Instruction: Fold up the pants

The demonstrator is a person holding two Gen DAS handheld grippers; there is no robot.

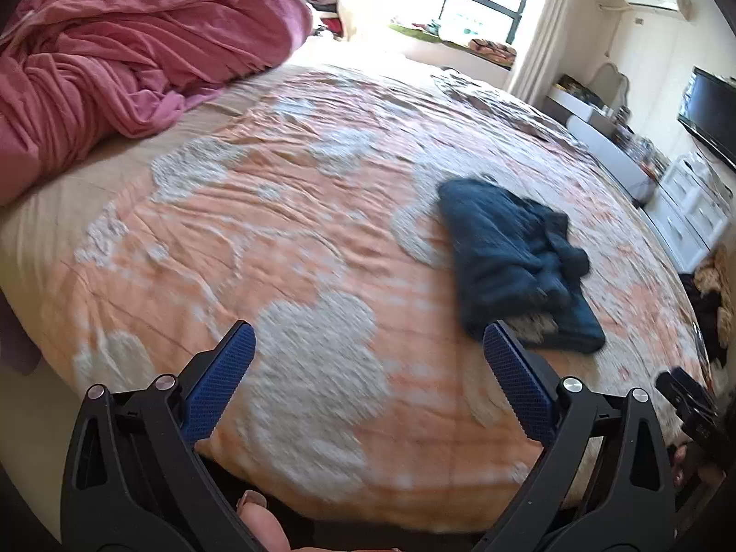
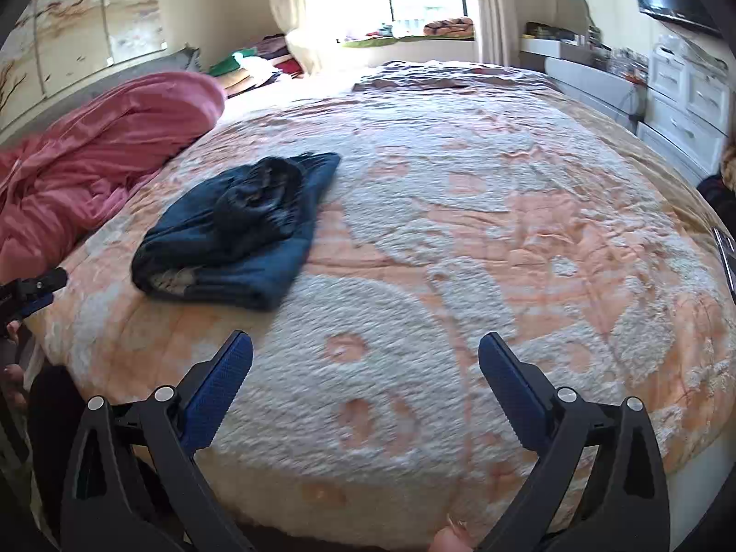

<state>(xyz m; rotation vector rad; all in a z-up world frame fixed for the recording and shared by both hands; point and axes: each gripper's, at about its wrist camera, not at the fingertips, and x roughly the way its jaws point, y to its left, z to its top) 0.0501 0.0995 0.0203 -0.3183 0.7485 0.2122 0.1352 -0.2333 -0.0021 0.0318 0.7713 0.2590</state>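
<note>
A pink duvet (image 2: 92,156) lies heaped along the left edge of the bed (image 2: 506,239), pushed aside, it seems, to leave the patterned peach-and-white cover free as a working surface. Just inside it, toward the near left corner, a pair of dark blue pants (image 2: 239,230) sits as a rough bundle, partly doubled over with a crumpled part piled on top and a pale lining showing at the near end; judged from this, the folding is not finished. The left gripper (image 1: 368,345) hangs above the near edge, its blue-padded fingers (image 1: 221,382) spread wide and holding nothing, the pants just beyond its right finger. Further right, the right gripper (image 2: 365,352) is likewise spread and empty over the near edge, well apart from the bundle, both tools apparently poised for a reach. White drawers (image 2: 690,92) line the wall beyond the right edge.
</note>
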